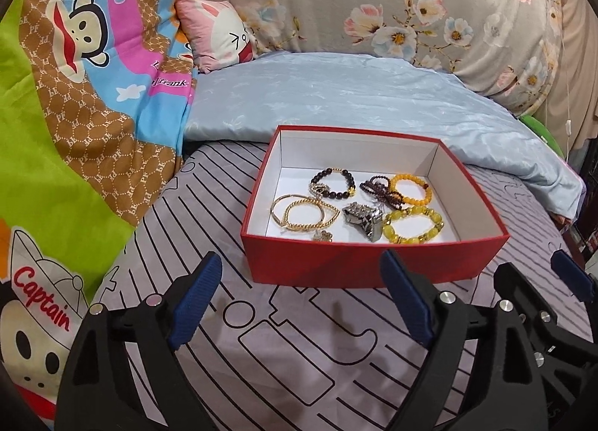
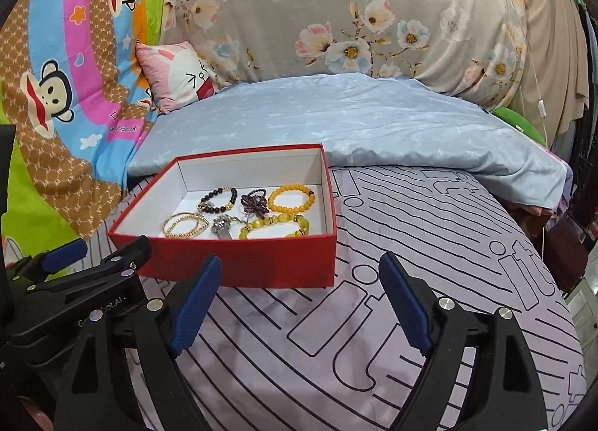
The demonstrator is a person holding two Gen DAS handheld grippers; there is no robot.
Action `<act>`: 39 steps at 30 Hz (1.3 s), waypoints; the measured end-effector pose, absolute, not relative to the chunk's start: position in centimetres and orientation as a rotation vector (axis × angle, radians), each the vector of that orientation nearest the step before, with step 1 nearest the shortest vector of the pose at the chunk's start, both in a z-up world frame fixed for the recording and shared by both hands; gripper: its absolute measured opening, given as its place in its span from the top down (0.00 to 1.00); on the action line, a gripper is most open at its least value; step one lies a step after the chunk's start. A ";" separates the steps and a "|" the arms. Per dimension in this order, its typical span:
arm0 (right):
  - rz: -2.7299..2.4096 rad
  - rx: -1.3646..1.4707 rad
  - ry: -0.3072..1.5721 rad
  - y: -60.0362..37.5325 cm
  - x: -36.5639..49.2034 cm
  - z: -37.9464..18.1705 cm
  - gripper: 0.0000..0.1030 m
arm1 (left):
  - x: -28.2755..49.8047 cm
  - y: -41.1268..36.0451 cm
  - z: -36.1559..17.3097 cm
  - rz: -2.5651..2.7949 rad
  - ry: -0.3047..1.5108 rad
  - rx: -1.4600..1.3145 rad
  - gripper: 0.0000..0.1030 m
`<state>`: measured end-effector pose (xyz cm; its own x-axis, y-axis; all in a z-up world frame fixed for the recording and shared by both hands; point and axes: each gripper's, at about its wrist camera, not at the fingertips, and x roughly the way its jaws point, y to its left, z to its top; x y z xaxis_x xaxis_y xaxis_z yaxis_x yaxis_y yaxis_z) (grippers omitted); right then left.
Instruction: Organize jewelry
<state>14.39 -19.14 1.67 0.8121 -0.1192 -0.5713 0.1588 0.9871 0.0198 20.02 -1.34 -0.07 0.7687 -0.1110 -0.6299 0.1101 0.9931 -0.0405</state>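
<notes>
Monkey-print blanket [image 1: 74, 102], pink bunny pillow [image 2: 179, 74], folded blue quilt [image 1: 355, 102] on striped sheet [image 2: 429, 263].

In front of me is a bed covered by a lilac sheet [image 1: 299, 349] printed with black lines and outlined shapes. A red box [image 1: 370, 266] sits flat on it. Behind the box a pale blue quilt [image 1: 336, 95] lies folded on the bed, touching its back edge. A bright cartoon-monkey blanket [image 1: 74, 132] lies along the left side.
</notes>
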 end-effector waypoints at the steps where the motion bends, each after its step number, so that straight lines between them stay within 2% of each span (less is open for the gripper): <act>1: -0.154 0.057 0.599 -19.1 14.3 1.4 0.18 | 20.0 -1.4 -0.4 -0.120 0.680 0.004 0.18; 15: -0.168 0.043 0.592 -19.2 14.3 -0.2 0.18 | 19.4 -1.7 -2.5 -0.095 0.632 0.032 0.18; 39: -0.190 0.019 0.590 -18.3 14.2 -0.4 0.18 | 19.0 -1.5 -2.3 -0.068 0.617 0.030 0.18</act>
